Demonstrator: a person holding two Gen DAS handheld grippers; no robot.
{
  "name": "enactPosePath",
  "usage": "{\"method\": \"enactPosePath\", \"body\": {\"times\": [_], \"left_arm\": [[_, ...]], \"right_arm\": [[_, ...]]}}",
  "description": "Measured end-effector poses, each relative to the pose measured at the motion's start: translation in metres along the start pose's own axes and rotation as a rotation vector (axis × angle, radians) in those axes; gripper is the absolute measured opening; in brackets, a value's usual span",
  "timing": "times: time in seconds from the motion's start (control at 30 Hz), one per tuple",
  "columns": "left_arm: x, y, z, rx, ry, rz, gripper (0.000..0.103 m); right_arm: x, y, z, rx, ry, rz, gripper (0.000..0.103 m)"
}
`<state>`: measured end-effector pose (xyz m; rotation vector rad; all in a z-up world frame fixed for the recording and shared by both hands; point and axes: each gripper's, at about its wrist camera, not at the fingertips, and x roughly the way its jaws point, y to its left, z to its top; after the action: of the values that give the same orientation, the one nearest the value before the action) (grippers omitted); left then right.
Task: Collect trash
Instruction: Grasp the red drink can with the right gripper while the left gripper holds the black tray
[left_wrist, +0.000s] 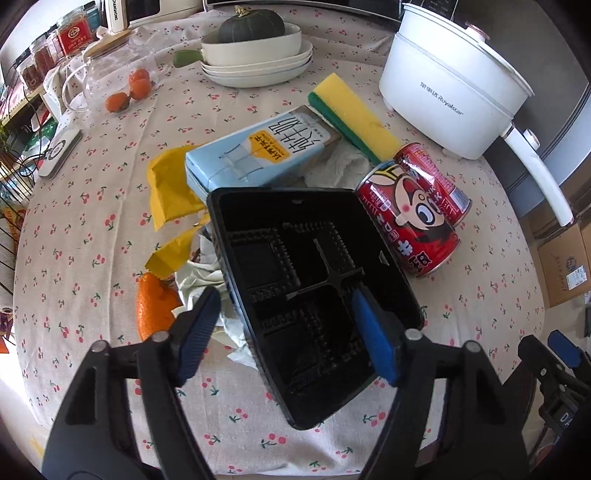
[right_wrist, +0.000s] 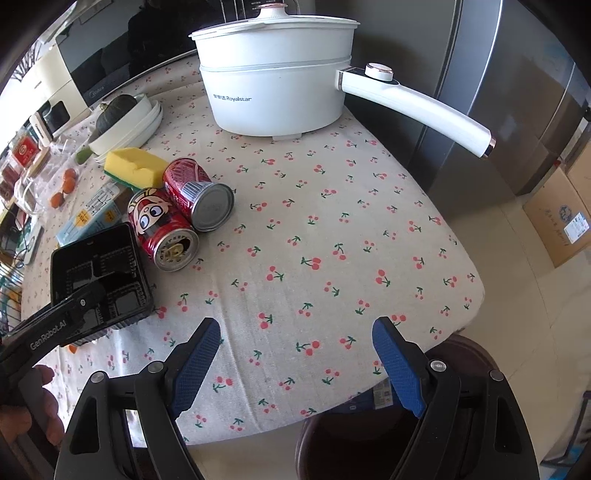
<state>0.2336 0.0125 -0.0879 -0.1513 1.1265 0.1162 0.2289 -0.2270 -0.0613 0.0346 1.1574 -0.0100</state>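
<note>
Right gripper (right_wrist: 295, 365) open, two cans (right_wrist: 177, 218), tray (right_wrist: 99, 273)

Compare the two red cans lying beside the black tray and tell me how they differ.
The nearer can shows a cartoon face, and its opened top with the pull tab faces the right wrist camera. The farther can shows a barcode, and its plain sealed base faces the camera. The nearer one lies next to the black tray; the farther one lies by the sponge. Both are red, lying on their sides, touching.

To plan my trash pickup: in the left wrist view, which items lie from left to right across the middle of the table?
Orange peel → black tray → red cans → white pot.
</note>
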Motion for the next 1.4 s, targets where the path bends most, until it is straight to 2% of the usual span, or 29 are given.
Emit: {"method": "enactPosePath", "body": {"times": [0.03, 0.07, 0.3, 0.6, 0.83, 0.97, 1.03, 1.13, 1.17, 1.27, 1.4], "left_arm": [[0.000, 0.001, -0.001, 0.004, -0.003, 0.003, 0.065], [-0.002, 0.002, -0.001, 0.006, -0.010, -0.006, 0.059], [-0.031, 0.024, -0.005, 0.008, -0.037, -0.066, 0.059], [-0.072, 0.072, -0.019, -0.025, -0.080, -0.129, 0.059], [-0.077, 0.102, -0.021, -0.026, -0.099, -0.095, 0.059], [-0.075, 0.114, -0.024, -0.015, -0.087, -0.083, 0.059], [-0.074, 0.120, -0.024, -0.014, -0.081, -0.081, 0.059], [-0.074, 0.128, -0.025, -0.017, -0.081, -0.076, 0.059], [-0.075, 0.130, -0.025, -0.021, -0.081, -0.077, 0.059], [-0.077, 0.135, -0.026, -0.032, -0.083, -0.085, 0.059], [-0.077, 0.138, -0.027, -0.047, -0.076, -0.098, 0.059]], "right_arm": [[0.000, -0.001, 0.000, -0.001, 0.001, 0.000, 0.086], [0.000, -0.001, 0.000, -0.002, 0.002, -0.001, 0.086], [0.000, 0.010, 0.007, -0.008, -0.012, 0.040, 0.086], [0.028, 0.062, 0.028, -0.049, -0.036, 0.155, 0.086], [0.056, 0.107, 0.038, -0.140, -0.057, 0.102, 0.084], [0.068, 0.130, 0.039, -0.201, -0.064, 0.085, 0.077], [0.074, 0.138, 0.038, -0.230, -0.064, 0.061, 0.070], [0.081, 0.142, 0.037, -0.253, -0.045, 0.057, 0.038], [0.082, 0.141, 0.036, -0.252, -0.033, 0.073, 0.022], [0.077, 0.142, 0.033, -0.263, -0.027, 0.076, 0.011], [0.065, 0.143, 0.026, -0.291, 0.032, 0.157, 0.010]]}}
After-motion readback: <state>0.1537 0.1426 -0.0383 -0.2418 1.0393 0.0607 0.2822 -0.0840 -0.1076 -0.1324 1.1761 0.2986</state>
